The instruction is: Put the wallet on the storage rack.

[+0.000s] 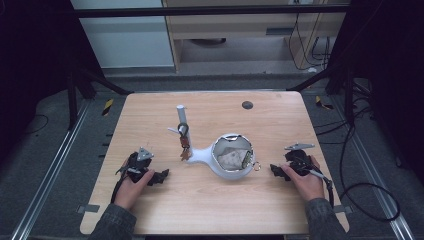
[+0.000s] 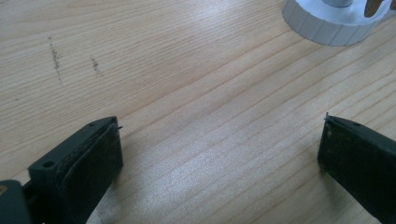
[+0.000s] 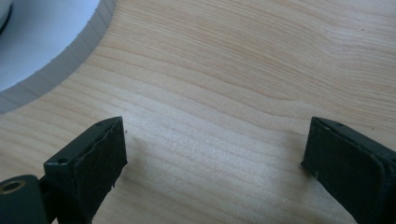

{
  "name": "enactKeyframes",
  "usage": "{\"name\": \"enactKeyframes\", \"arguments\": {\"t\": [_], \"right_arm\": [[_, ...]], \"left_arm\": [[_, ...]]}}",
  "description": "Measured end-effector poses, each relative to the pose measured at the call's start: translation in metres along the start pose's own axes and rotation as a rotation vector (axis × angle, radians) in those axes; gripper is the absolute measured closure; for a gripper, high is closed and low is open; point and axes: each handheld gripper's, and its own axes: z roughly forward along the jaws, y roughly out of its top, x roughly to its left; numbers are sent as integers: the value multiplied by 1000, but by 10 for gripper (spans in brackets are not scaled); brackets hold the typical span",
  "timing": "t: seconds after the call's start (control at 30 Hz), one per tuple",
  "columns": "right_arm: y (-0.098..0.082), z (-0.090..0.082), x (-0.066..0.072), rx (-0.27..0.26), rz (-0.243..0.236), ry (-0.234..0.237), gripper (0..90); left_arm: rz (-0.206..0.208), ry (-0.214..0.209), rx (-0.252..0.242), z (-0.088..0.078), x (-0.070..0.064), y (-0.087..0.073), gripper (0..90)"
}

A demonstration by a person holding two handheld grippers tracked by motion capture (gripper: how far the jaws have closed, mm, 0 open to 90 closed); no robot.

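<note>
Two grippers rest low on our wooden tabletop (image 1: 150,210), either side of a white bowl-shaped holder (image 1: 231,159).

We hold the left gripper (image 1: 159,177) toward the near-left corner and the right gripper (image 1: 276,171) toward the right edge, each with jaws spread wide over bare wood and nothing between them. Our white holder sits mid-table with crumpled pale material inside; a small ring (image 1: 256,166) lies just beside it. Toward the far edge stands a white post (image 1: 182,120) with keys (image 1: 184,148) hanging from it.
</note>
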Motion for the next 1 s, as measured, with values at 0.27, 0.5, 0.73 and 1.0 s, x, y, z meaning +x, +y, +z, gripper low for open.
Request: {"name": "enactKeyframes", "arguments": {"t": [0.27,0.5,0.73,1.0], "right_arm": [[-1,5,-3,-35,13,-30,46],[-3,8,-1,-63,14,-50,7],[-6,9,0,-98,23,-63,4],[-7,8,3,-100,40,-71,5]], "left_arm": [[0,0,0,0,0,0,0],[0,0,0,0,0,0,0],[0,0,0,0,0,0,0],[0,-1,1,0,0,1,0]]}}
